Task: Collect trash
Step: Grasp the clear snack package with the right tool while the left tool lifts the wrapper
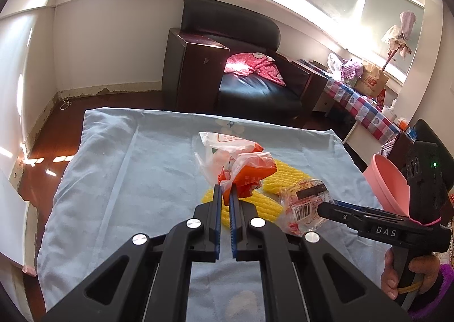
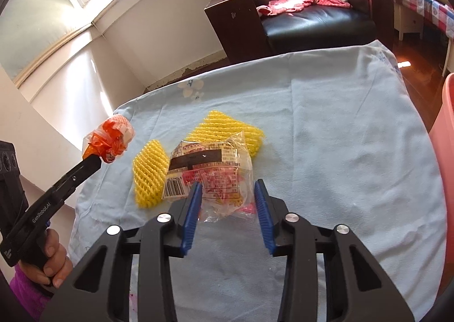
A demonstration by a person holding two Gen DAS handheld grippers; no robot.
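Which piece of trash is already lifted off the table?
The orange-and-clear wrapper, pinched in the left claw. The printed clear packet and yellow foam nets lie on the cloth.

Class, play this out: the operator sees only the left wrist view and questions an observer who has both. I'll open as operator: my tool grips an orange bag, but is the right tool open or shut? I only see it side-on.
Observer: The right tool is open, its blue fingers spread either side of the clear printed wrapper.
Operator: Has it grabbed that wrapper?
Observer: Not yet; the wrapper lies on the blue cloth, partly over the yellow foam nets.
Operator: Is my orange bag off the cloth?
Observer: Yes. From the right wrist, the left tool holds it in the air, to the left of the cloth.
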